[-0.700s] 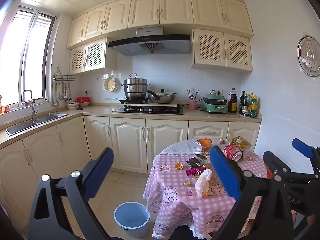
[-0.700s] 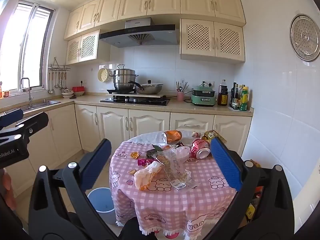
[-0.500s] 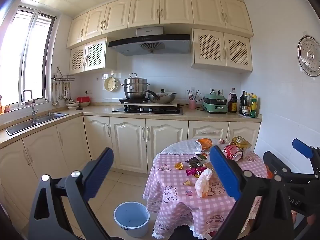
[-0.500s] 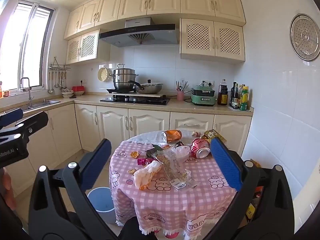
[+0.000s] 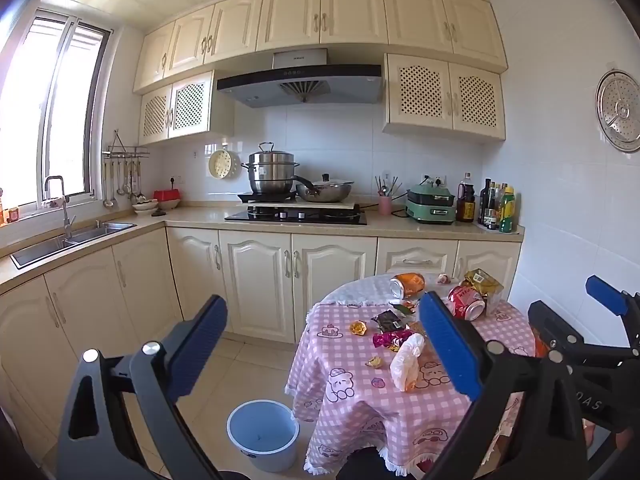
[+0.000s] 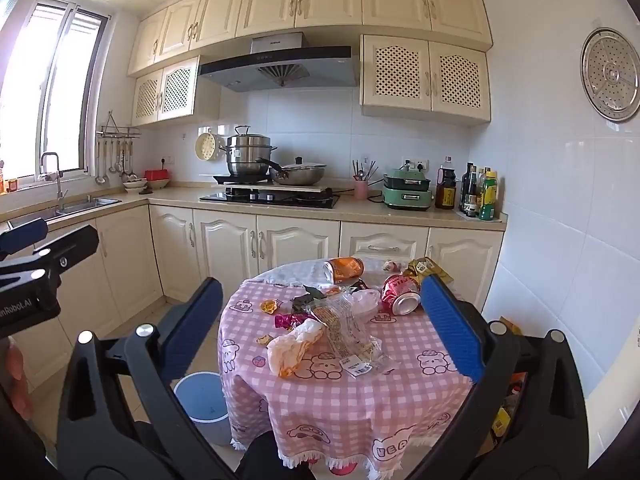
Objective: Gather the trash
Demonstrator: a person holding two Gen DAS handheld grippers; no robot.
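Observation:
A round table with a pink checked cloth (image 6: pixel 352 400) (image 5: pixel 360 400) carries litter: an orange can (image 6: pixel 344 269) (image 5: pixel 407 284) on its side, a red can (image 6: pixel 400 292) (image 5: pixel 466 302), a clear plastic wrapper (image 6: pixel 348 328), a crumpled white-orange bag (image 6: pixel 294 346) (image 5: pixel 407 362), a gold packet (image 6: pixel 426 268) (image 5: pixel 482 280) and small sweet wrappers (image 5: pixel 390 338). A light-blue bin (image 5: pixel 263 434) (image 6: pixel 202 402) stands on the floor left of the table. My left gripper (image 5: pixel 322 354) and my right gripper (image 6: pixel 320 330) hang well short of the table, both open with nothing between the fingers.
Cream cabinets and a counter run along the back and left walls, with a hob (image 5: pixel 296 216), pots, a green cooker (image 5: pixel 431 202) and bottles (image 5: pixel 496 208). A sink (image 5: pixel 68 240) sits at the left. The tiled floor lies between the cabinets and the table. A white tiled wall stands close on the right.

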